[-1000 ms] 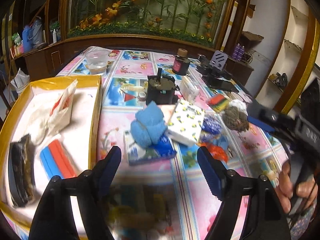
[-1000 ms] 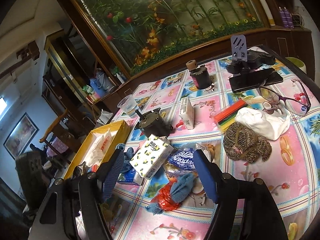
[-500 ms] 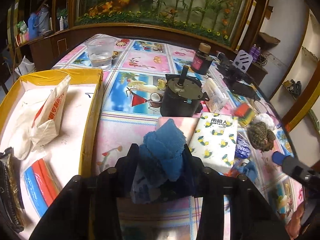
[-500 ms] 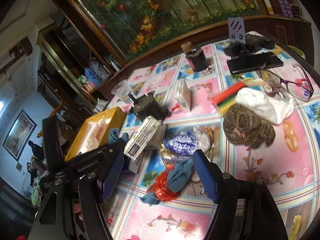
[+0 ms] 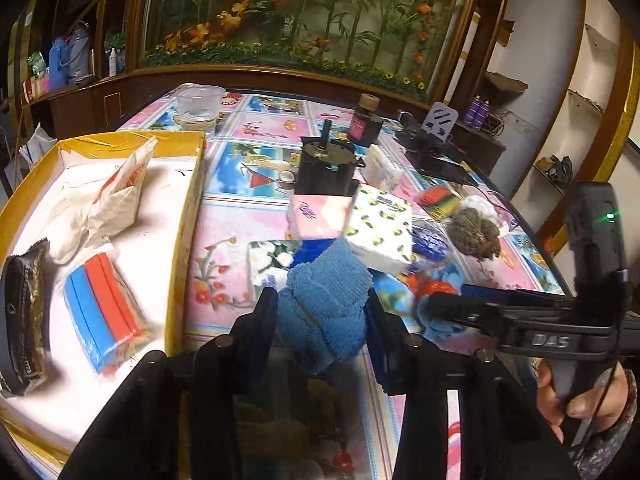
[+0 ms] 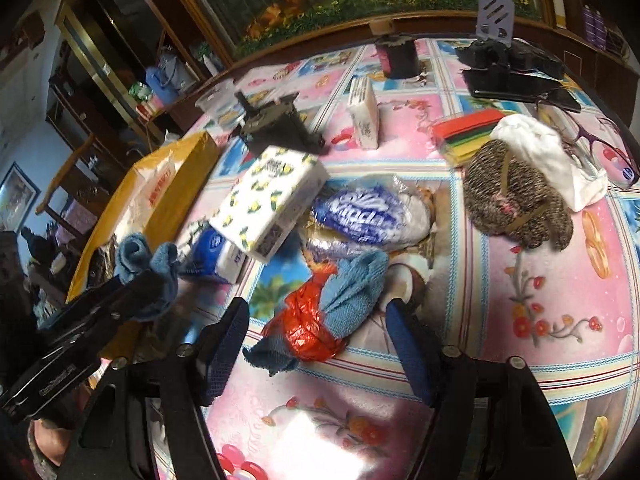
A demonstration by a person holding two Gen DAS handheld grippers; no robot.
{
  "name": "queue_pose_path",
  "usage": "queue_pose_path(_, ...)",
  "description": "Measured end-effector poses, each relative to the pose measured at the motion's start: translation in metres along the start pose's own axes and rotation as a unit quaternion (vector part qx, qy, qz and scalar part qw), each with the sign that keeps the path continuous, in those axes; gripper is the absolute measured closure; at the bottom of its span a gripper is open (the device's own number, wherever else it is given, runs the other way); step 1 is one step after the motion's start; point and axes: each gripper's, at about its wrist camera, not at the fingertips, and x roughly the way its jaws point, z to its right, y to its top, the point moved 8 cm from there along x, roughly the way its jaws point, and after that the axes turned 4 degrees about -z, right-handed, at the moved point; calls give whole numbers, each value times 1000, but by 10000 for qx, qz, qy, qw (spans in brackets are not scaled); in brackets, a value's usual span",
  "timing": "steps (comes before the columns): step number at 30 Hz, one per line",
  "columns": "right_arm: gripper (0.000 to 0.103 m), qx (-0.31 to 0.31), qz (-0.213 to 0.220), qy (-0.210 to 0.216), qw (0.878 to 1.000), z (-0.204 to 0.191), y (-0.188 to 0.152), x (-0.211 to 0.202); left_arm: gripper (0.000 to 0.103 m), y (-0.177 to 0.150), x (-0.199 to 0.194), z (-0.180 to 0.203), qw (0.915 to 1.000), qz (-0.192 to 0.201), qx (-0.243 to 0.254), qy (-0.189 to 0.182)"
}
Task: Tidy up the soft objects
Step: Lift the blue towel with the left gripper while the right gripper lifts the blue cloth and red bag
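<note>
— Floral pink/blue tablecloth point(image 6: 532, 320) w/ a big planted aquarium point(image 5: 304, 12) behind. Where's the soft stuff?

— Blue terry cloth point(image 5: 326, 312) is pinched in the left gripper point(image 5: 322, 320); its pads press both sides of the roll, held just above the cloth-covered table, right of the yellow box point(image 5: 188, 216). Right wrist view shows that same cloth point(image 6: 146, 268) bunched at the tool tip, far left.

— Right gripper?

— Right gripper point(image 6: 318, 344) is spread wide, nothing between the fingers. It hovers at a second blue cloth w/ a red plastic wrap point(image 6: 328, 312) lying on the table; can't tell if the pads touch it.

— Around that?

— Just behind: blue-white wipes pack point(image 6: 368, 216) and a lemon-print tissue pack point(image 6: 272, 200), tilted, leaning on a blue-white floral pack point(image 6: 218, 252). Further right, a brown knit bundle point(image 6: 516, 204) touching a white cloth point(image 6: 548, 156), w/ glasses point(image 6: 592, 140) beside.

— Inside the box?

— White bag w/ red print point(image 5: 124, 188), a red-blue sponge pack point(image 5: 106, 320), a dark packet point(image 5: 24, 312).

— Back of table?

— Black motor-like block point(image 5: 324, 172), clear cup point(image 5: 200, 106), dark jar point(image 5: 365, 124).
</note>
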Motion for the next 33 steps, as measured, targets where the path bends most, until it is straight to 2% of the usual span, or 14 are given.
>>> queue_pose_path(1, 53, -45, -74, -17, 10000, -1, -2, 4, 62, -1, 0, 2, 10000, -4, 20, -18)
queue_pose_path(5, 60, -192, -6, -5, 9998, -7, -3, 5, 62, -7, -2, 3, 10000, -16, -7, -56)
queue_pose_path(12, 61, -12, 575, 333, 9978, -5, 9, -22, 62, -12, -11, -1, 9999, 70, -70, -84)
queue_pose_path(19, 61, -184, 1066, 620, 9922, -20, 16, -44, 62, -11, -24, -6, 9997, 179, -123, -114)
queue_pose_path(33, 61, -199, 1184, 544, 9913, -17, 18, -45, 62, -6, -37, -8, 9993, 320, -139, -106)
